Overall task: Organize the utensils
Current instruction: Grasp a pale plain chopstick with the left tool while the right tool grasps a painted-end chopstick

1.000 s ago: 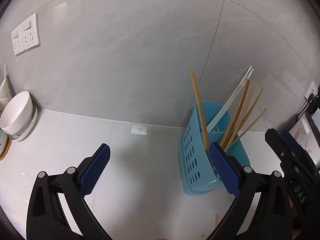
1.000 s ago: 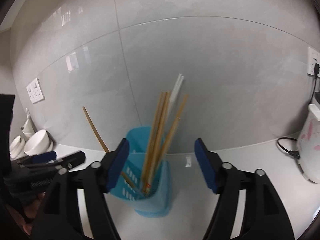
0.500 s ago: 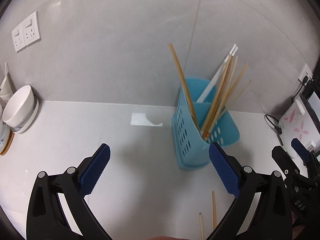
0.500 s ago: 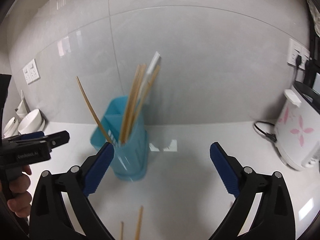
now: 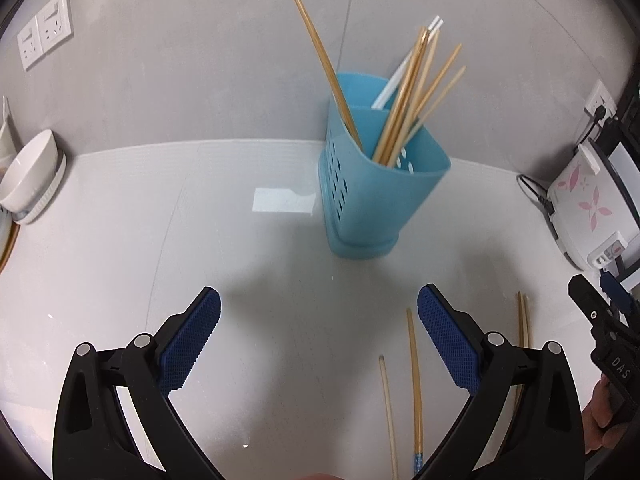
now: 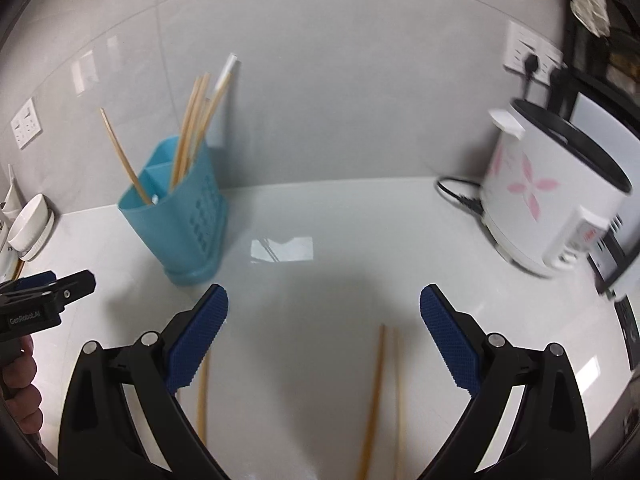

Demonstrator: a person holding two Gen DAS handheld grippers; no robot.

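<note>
Grey tiled wall point(image 5: 200, 60) behind a glossy white desk point(image 5: 120, 260); white sockets point(image 5: 44, 36) up on the wall at left, a plug in another socket point(image 6: 528, 56) at right. Stacked white bowls point(image 5: 32, 176) sit at the desk's far left, a white rice cooker point(image 6: 552, 200) with pink flower print at far right, its black cord trailing behind.

Blue perforated utensil holder point(image 5: 372, 184) stands upright near the wall, with a divider inside. Wooden chopsticks point(image 5: 404, 100) and a white pair lean in one compartment; one wooden stick point(image 5: 324, 68) leans alone toward the left.

Loose chopsticks point(image 5: 414, 380) lie on the desk in front of the holder, near your grippers; one has a blue patterned end. Right wrist view shows more loose ones point(image 6: 376, 392), blurred.

Readable text: "GenRobot.AI" on the left gripper body in the right view, "DAS" on the right gripper body in the left view.

Your left gripper point(image 5: 320, 340) is angled down at the desk, jaws wide, nothing between the pads. Your right gripper point(image 6: 324, 336) is likewise tilted down, jaws wide apart and empty, hovering over the loose chopsticks. A hand point(image 6: 20, 384) grips the left handle.
</note>
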